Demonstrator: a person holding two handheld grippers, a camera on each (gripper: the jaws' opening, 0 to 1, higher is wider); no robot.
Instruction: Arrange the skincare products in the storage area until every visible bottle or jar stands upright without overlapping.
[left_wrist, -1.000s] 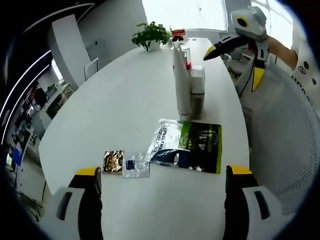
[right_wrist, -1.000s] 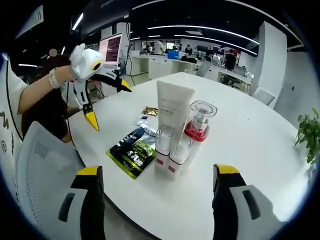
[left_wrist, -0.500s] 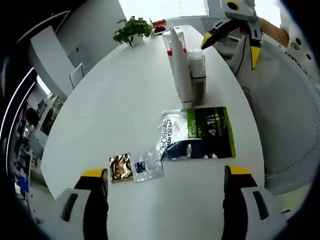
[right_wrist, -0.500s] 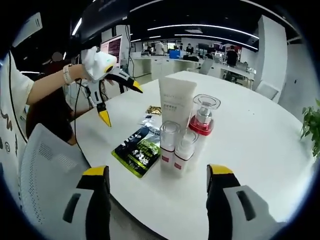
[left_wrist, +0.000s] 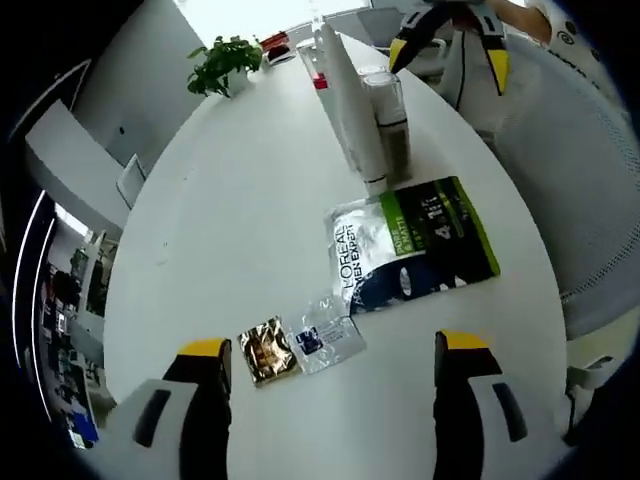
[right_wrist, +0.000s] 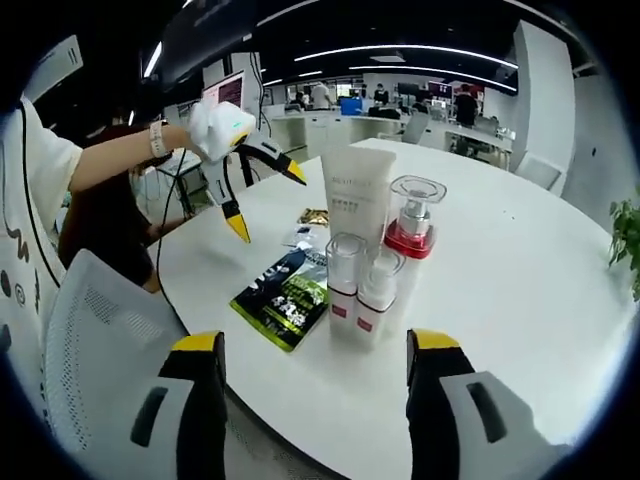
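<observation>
Sachets lie flat on the white table (left_wrist: 220, 220): the green-and-black sachet (left_wrist: 415, 245) sits ahead of the left gripper (left_wrist: 330, 375), toward its right jaw, with two small sachets (left_wrist: 300, 345) just ahead between the jaws. Jaws of both grippers stand wide and empty. Upright bottles (right_wrist: 370, 270) are clustered ahead of the right gripper (right_wrist: 315, 365), so the left gripper appears nearer the sachets.

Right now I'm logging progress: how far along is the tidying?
Done: the tube and three bottles stand upright, grouped closely. In hand: nothing; the left gripper hangs open over the sachets, the right gripper open. Left: the green packet and sachets lie flat.
</observation>
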